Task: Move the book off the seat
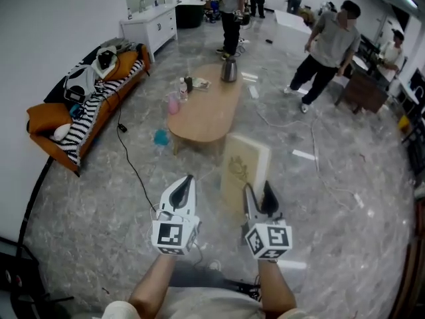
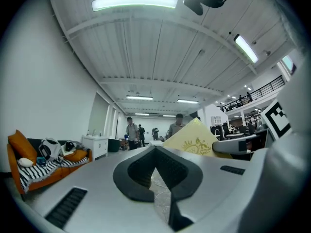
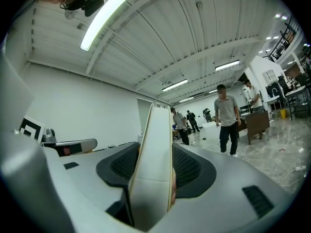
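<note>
Well apart from the orange sofa [image 1: 41,121], near the oval wooden counter [image 1: 206,111], we hold the stiff pale-yellow hardcover book [image 1: 244,165] upright over the floor, which we judge light but smooth, its lower edge clenched by fingers of the right gripper [image 1: 257,190], the left gripper [image 1: 187,180] closed on nothing.

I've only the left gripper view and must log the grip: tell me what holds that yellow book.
Observer: The right gripper is shut on the book, clamping its edge.
Operator: Give me its position.
Observer: The head view shows it upright above the floor, just this side of the oval table.
Operator: Name anything on that table.
Observer: A metal jug stands at its far end.
</note>
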Available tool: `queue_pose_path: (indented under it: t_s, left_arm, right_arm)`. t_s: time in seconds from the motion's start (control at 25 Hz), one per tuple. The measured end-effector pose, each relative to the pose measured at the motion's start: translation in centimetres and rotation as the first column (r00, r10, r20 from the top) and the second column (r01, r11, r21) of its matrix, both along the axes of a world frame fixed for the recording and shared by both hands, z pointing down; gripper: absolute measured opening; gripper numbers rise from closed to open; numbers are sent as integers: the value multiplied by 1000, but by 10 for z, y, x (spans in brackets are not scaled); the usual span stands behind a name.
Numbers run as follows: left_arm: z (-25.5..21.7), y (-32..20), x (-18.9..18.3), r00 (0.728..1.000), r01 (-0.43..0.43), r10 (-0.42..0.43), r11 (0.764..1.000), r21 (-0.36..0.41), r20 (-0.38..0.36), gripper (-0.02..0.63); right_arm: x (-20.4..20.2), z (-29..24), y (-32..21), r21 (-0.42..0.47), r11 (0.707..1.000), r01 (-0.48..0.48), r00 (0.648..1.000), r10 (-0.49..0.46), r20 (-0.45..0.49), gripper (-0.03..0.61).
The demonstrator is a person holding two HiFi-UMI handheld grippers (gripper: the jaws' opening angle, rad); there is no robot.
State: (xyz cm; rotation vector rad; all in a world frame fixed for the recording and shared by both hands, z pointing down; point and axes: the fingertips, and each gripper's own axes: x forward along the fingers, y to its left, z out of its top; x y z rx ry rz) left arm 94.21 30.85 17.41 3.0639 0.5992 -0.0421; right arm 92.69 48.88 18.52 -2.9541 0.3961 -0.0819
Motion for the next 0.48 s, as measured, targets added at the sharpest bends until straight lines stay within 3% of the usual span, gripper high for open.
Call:
queue_pose_path:
  t_s: [0.48]
  left_arm:
    - [17, 23, 82, 999, 21, -21, 1000, -2, 24, 6]
  right_arm:
    - [83, 24, 20, 4, 1000, 25, 998, -26, 56, 222]
